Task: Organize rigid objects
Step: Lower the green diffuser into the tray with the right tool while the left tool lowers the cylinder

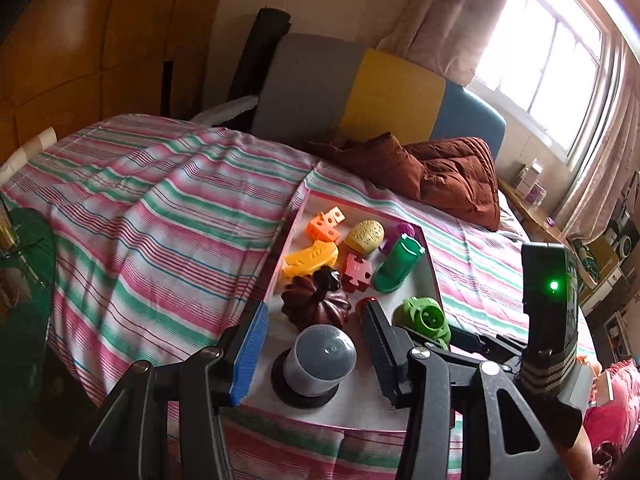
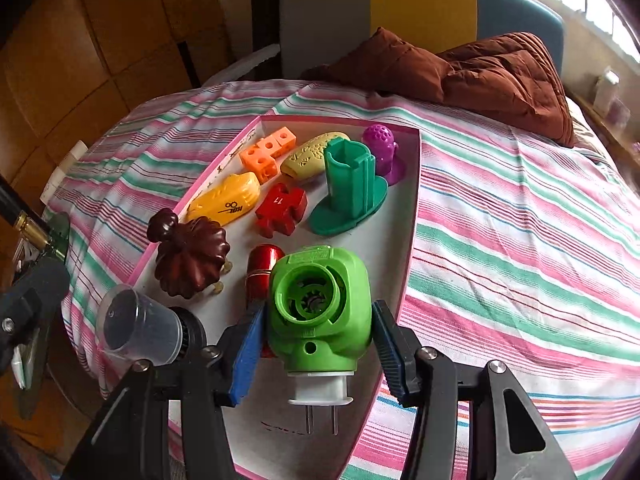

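A pink-rimmed white tray (image 2: 408, 208) lies on a striped bed and holds several rigid objects. My right gripper (image 2: 318, 332) is open, its fingers on either side of a green plug-in device (image 2: 320, 308) with a white plug base, not touching it. My left gripper (image 1: 316, 344) is open above a clear cap on a black base (image 1: 316, 360), also seen in the right wrist view (image 2: 140, 326). The tray also holds a dark brown ribbed lid (image 2: 188, 256), a red cylinder (image 2: 260, 268), a red puzzle piece (image 2: 282, 208) and a green stand (image 2: 350, 188).
Further back in the tray are a yellow case (image 2: 228, 202), orange cubes (image 2: 268, 152), a pale yellow piece (image 2: 312, 156) and a purple piece (image 2: 384, 152). A brown quilt (image 2: 480, 72) lies at the bed's head. A glass side table (image 1: 24, 264) stands left.
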Available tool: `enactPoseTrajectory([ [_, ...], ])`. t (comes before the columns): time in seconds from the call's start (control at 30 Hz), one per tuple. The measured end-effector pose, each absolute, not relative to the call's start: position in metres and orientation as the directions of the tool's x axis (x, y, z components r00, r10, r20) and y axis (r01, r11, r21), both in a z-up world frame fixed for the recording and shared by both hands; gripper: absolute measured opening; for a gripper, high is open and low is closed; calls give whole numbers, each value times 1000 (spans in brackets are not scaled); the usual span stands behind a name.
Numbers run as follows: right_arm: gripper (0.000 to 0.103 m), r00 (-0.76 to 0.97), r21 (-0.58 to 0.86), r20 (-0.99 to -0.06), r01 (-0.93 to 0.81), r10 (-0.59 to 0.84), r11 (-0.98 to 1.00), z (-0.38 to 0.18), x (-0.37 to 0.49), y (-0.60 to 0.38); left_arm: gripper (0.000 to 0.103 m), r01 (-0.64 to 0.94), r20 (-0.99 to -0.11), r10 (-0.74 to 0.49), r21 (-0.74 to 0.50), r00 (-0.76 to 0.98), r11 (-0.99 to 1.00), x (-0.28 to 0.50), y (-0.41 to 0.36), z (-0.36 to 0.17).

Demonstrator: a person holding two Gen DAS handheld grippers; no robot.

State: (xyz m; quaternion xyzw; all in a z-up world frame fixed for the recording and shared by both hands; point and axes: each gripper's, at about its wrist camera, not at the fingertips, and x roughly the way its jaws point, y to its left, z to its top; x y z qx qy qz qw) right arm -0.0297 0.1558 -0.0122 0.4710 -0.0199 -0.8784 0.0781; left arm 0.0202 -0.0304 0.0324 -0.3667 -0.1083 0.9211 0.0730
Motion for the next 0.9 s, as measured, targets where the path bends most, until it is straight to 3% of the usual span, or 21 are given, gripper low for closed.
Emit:
enactPoseTrajectory([
  [0.4,53,-519,163,-834,95,-189,-982,-9,-18,157,50,10,-661,149,-230,-735,-973,19,-41,37],
  [0.9,54,-579,80,-805,116,-133,-990,8,12,151,50,27,-656,146,-245,-741,-969,20,-47,40],
])
